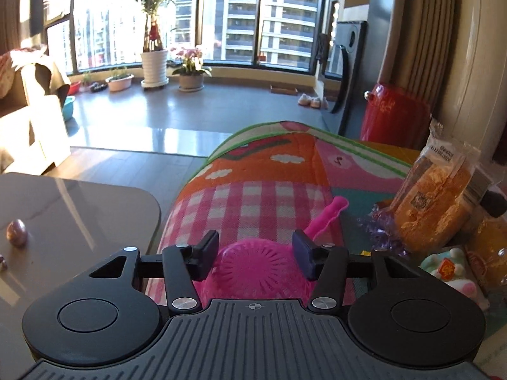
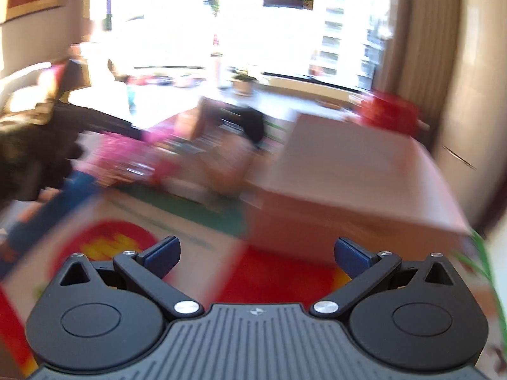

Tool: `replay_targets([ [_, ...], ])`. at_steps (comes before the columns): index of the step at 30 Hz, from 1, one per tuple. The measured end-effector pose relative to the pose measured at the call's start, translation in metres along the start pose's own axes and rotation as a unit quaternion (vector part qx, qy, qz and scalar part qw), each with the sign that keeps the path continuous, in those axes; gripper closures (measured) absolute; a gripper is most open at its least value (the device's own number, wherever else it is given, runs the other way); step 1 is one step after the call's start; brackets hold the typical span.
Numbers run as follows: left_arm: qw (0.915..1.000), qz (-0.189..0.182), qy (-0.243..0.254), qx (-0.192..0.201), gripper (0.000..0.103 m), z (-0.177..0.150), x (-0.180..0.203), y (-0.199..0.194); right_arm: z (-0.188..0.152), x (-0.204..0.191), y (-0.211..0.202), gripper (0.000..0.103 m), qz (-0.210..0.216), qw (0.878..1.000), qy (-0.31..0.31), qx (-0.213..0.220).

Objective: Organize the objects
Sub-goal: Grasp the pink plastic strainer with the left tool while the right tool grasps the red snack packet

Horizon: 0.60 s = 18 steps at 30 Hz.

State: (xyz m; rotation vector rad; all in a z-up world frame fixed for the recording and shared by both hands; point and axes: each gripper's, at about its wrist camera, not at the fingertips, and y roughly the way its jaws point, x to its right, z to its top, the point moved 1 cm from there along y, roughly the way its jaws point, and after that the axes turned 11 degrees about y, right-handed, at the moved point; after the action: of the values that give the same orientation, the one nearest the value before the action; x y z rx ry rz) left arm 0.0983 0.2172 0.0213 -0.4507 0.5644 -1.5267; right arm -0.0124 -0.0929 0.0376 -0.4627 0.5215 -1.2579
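Pink plastic ladle, its round ribbed bowl toward the camera and its handle running away up and right, sat between the fingers of the left gripper; the blue pads pressed on the bowl's two sides, so the jaws were closed on it. It was held above a rolled play mat printed with pink checks and orange. To the right lay a packaged orange snack and a small pastel toy. A grey table at left carried a brownish egg-shaped object.

From the right wrist, everything past the tool was smeared by motion. The right gripper stood with its jaws wide apart and nothing between them, above a red and yellow patterned mat. A large pale box sat ahead to the right.
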Motion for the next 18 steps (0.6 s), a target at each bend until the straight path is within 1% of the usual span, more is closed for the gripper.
replay_targets([
  [1,0.9997,-0.015,-0.015,0.007,0.049,0.002,-0.005,-0.007,0.007,-0.013,0.004,0.0,0.022,1.0,-0.006,-0.003],
  [3,0.9981,-0.041,-0.036,0.029,0.049,-0.005,-0.008,-0.03,0.018,-0.037,0.015,0.0,0.058,0.998,-0.02,-0.011],
  [5,0.9977,-0.038,-0.04,0.039,0.049,-0.013,-0.008,-0.053,0.026,-0.062,0.028,0.0,0.079,0.996,-0.039,-0.007],
  [8,0.997,-0.033,-0.055,0.042,0.049,-0.026,-0.013,-0.085,0.031,-0.094,0.05,0.0,0.09,0.992,-0.09,0.0],
  [9,0.9964,-0.033,-0.062,0.049,0.049,-0.029,-0.016,-0.095,0.031,-0.103,0.056,0.003,0.093,0.99,-0.104,-0.002],
  [10,0.9957,-0.028,-0.069,0.056,0.049,-0.032,-0.02,-0.105,0.033,-0.112,0.064,0.008,0.098,0.988,-0.122,-0.004],
  [13,0.993,-0.02,-0.092,0.071,0.049,-0.035,-0.032,-0.125,0.039,-0.14,0.087,0.01,0.102,0.982,-0.162,0.001],
  [15,0.992,-0.018,-0.099,0.076,0.049,-0.036,-0.036,-0.132,0.048,-0.147,0.108,0.011,0.098,0.982,-0.159,-0.006],
  [16,0.9918,-0.015,-0.101,0.077,0.049,-0.036,-0.037,-0.133,0.053,-0.15,0.119,0.013,0.095,0.984,-0.153,-0.015],
  [17,0.9916,-0.012,-0.102,0.079,0.049,-0.036,-0.038,-0.135,0.058,-0.151,0.129,0.014,0.096,0.984,-0.146,-0.032],
  [18,0.9911,-0.011,-0.105,0.081,0.049,-0.037,-0.039,-0.134,0.061,-0.149,0.139,0.018,0.103,0.984,-0.137,-0.055],
])
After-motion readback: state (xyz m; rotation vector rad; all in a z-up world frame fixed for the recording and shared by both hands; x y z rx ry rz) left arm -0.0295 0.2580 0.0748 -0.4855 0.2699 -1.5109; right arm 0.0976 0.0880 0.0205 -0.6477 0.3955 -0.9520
